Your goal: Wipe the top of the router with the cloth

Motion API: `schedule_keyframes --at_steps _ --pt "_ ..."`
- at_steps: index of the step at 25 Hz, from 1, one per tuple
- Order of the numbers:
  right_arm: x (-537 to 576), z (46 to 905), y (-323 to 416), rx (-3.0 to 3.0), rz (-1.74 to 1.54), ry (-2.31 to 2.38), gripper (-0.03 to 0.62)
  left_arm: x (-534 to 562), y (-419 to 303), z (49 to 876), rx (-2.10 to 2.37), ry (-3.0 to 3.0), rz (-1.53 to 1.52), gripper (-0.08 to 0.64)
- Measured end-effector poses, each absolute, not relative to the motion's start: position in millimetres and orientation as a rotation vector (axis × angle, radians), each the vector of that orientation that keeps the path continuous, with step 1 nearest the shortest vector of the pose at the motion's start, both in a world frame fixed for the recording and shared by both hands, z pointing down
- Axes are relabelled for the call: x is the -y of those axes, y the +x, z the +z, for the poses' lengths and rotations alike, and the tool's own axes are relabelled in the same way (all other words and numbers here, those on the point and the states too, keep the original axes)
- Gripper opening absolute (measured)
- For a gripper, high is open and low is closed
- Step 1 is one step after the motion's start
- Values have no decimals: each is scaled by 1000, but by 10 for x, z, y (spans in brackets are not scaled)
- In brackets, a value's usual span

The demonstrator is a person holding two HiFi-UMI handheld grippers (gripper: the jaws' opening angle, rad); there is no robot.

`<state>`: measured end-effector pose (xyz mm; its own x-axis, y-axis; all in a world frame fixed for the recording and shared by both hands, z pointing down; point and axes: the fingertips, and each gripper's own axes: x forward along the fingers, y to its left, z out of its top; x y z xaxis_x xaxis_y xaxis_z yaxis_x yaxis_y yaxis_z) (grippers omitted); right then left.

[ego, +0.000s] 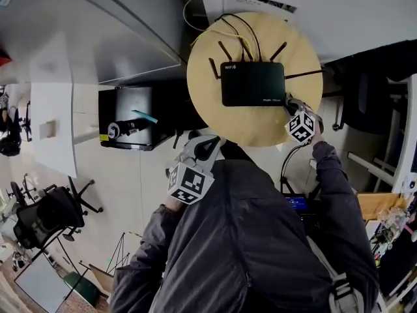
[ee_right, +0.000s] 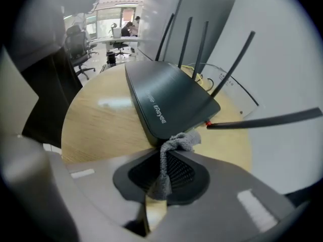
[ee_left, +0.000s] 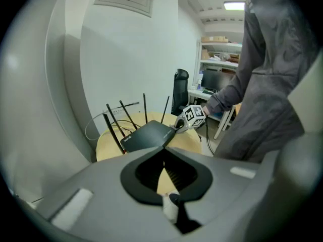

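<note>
Round wooden desk (ego: 260, 126), set against a pale wall, carries the black router (ee_right: 169, 97), which lies directly ahead of my right gripper (ee_right: 169, 153).

**State**
- The right jaws pinch the grey cloth (ee_right: 181, 141). A small tuft sticks out past the tips and touches the router's nearest corner. The rest hangs back between the jaws.
- My left gripper (ee_left: 164, 153) is held back, well short of the desk. Its jaws are pressed together with nothing between them, and the router sits well ahead of them.
- Wiping of the top appears not yet begun.

**Hazards**
1. Scraping. Little cloth leads the tips, so a steep approach would probably put bare jaw on the router top.
2. Sliding. The router looks light and nothing braces it, with the left jaws far off. A forward stroke could push it across the desk.
3. Cable strain. The cables (ego: 195, 18) run beyond the router's far edge, so a shifted router could tug them.
4. Snagging. The antennas (ee_right: 202, 39) stand along the far edge, and one lies flat just right of the cloth. Overrunning the stroke could catch the cloth there.
5. Cloth loss. Drag on the tuft could pull it from the pinch.
</note>
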<state>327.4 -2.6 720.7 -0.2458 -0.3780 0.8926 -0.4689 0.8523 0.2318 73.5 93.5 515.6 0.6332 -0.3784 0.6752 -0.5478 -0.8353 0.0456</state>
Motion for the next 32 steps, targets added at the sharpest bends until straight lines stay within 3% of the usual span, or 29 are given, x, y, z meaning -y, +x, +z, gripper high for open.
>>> schedule_keyframes --at_steps 13,32 --pt "-135 7236 3056 1717 1006 1428 29 -988 439 5112 619 2703 969 0" --pt "-41 7262 1094 1849 910 1257 29 -1126 -702 5109 668 2689 962 0"
